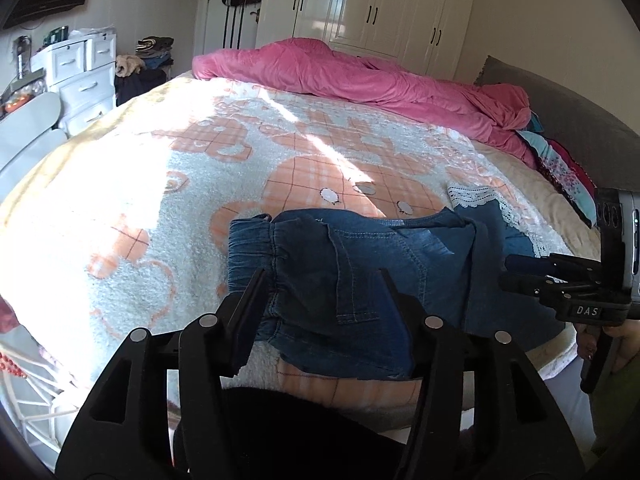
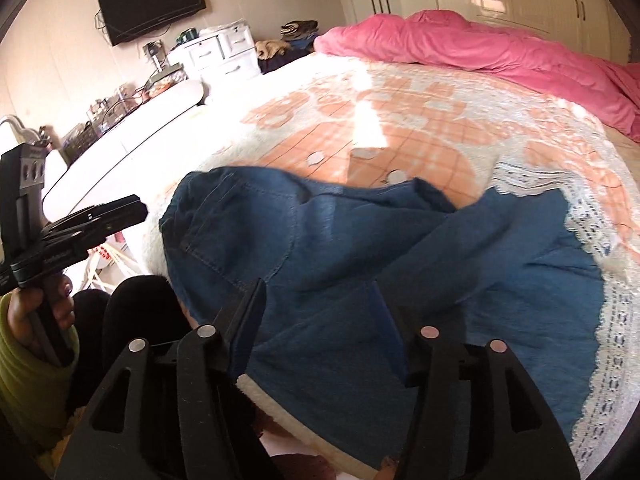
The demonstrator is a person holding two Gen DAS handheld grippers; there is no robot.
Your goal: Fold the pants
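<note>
Blue denim pants [image 1: 352, 276] lie folded in a bundle near the front edge of the bed, elastic waistband to the left. In the right wrist view the pants [image 2: 360, 248] spread wider, with a lace-trimmed edge [image 2: 612, 320] on the right. My left gripper [image 1: 320, 276] is open, its jaws wide apart just above the pants, holding nothing. My right gripper [image 2: 316, 288] is open over the pants' near part. The right gripper also shows in the left wrist view [image 1: 520, 272] at the pants' right side; the left gripper shows at the left in the right wrist view [image 2: 132, 208].
The bed blanket [image 1: 160, 208] is white with orange checks. A pink duvet [image 1: 360, 76] lies bunched at the far side. White drawers [image 1: 80, 72] and a wall TV [image 2: 152, 2] stand left of the bed. White wardrobes [image 1: 380, 4] line the back wall.
</note>
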